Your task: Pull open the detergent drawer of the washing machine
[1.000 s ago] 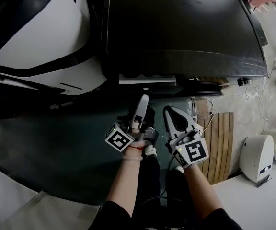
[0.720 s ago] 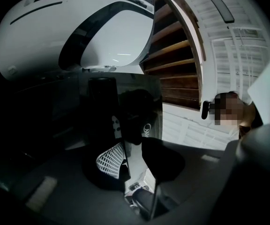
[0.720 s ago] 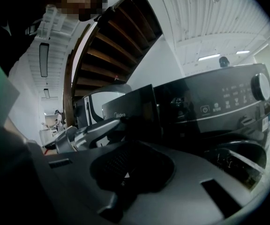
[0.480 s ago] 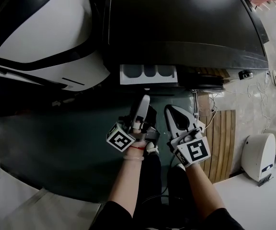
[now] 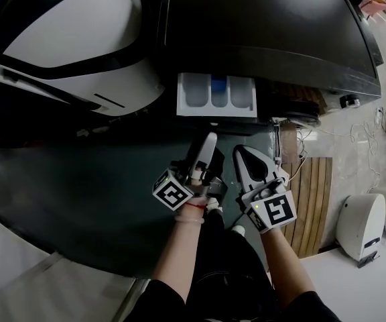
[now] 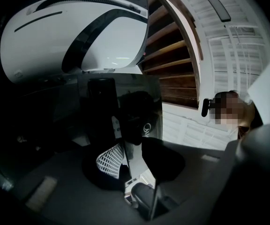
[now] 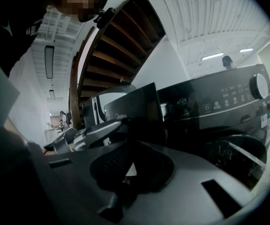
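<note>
Drawer well out
The drawer (image 5: 216,94) juts from the washing machine (image 5: 267,25), its front clasped by the left gripper (image 5: 209,141), fingers (image 6: 108,161) spread wide; the right gripper (image 5: 240,154) is closed, empty. Overpulling could slip the grip or unseat the drawer.

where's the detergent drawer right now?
Head view, top centre: the white three-compartment detergent drawer juts from the black washing machine, right of the white rounded appliance, just beyond the left gripper.
</note>
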A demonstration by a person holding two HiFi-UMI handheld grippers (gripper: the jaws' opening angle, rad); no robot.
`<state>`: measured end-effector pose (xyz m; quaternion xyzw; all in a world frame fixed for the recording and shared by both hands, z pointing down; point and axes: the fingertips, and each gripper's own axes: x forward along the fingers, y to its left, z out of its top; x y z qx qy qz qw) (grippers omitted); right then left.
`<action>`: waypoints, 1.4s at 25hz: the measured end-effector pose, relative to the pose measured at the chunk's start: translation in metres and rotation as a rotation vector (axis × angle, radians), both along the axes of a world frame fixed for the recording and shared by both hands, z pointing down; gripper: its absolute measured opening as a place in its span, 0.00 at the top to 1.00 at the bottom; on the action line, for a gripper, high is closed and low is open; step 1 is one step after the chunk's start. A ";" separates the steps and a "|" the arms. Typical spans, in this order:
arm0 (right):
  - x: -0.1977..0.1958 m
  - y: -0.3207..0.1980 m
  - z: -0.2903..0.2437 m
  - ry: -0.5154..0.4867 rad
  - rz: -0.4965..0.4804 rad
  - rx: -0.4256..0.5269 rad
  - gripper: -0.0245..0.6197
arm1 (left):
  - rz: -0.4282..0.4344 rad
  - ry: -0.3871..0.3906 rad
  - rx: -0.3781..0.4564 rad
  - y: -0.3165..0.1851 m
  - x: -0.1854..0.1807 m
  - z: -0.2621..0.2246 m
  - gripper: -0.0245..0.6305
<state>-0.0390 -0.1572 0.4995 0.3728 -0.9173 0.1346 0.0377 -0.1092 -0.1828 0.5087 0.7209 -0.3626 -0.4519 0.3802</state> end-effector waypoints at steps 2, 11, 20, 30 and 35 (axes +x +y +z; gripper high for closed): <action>0.000 0.005 0.000 -0.003 -0.009 0.000 0.94 | -0.004 -0.001 -0.004 0.006 0.000 0.001 0.77; 0.006 0.031 -0.006 -0.010 -0.036 0.010 0.94 | -0.020 -0.001 -0.004 0.034 0.007 -0.002 0.77; 0.009 0.053 -0.005 0.001 -0.066 0.023 0.94 | -0.036 -0.005 -0.021 0.058 0.011 0.000 0.77; 0.005 0.064 -0.010 -0.012 -0.079 0.019 0.94 | -0.051 0.017 -0.018 0.058 0.009 -0.006 0.78; 0.009 0.065 -0.008 -0.007 -0.076 0.018 0.94 | -0.055 0.004 -0.035 0.058 0.009 0.002 0.78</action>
